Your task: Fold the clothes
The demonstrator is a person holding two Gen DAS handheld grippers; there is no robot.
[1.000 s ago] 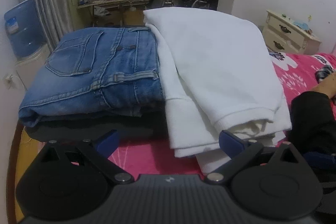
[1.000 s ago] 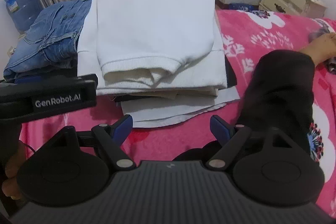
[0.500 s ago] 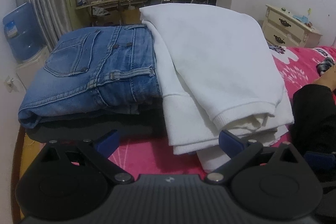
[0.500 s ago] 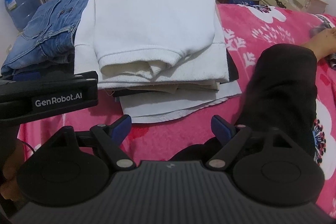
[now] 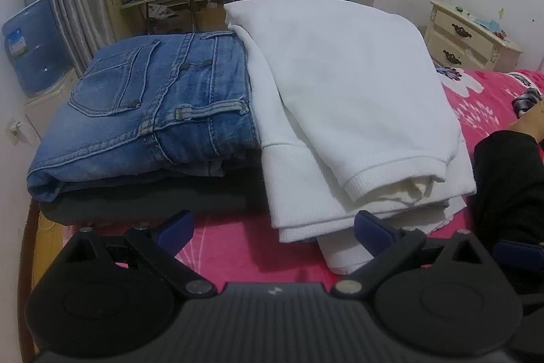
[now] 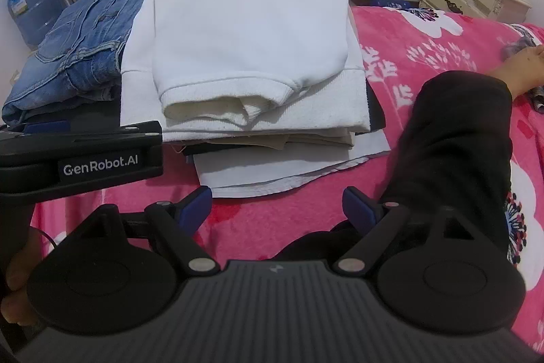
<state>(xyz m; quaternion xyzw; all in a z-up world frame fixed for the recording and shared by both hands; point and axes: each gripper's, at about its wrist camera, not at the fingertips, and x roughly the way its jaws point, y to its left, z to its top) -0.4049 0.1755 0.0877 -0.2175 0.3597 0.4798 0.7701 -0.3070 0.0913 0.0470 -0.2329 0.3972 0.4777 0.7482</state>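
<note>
Left gripper [image 5: 273, 227]: jaws wide apart, nothing between the blue pads. It hovers over the pink floral blanket [image 5: 234, 247], just in front of the clothes.

Right gripper [image 6: 277, 210]: jaws likewise spread, empty, above the same blanket — a black-clad leg [image 6: 455, 145] lies just to its right.

Folded clothes, 2 stacks side by side and touching on the bed:
- Left stack: folded blue jeans [image 5: 156, 111], back pocket up, resting on a dark folded garment [image 5: 146, 203].
- Right stack: folded white sweatshirt [image 6: 248, 22] on top, ribbed hem toward the camera; beneath it further folded layers — cream, dark and pale grey [image 6: 282, 165] — protrude at the near edge.

In the right wrist view, the left gripper's black body, marked "GenRobot.AI", sits at the left edge, near the front of the jeans stack.

Background: blue water bottle [image 5: 32, 46], cream nightstand [image 5: 469, 39].
</note>
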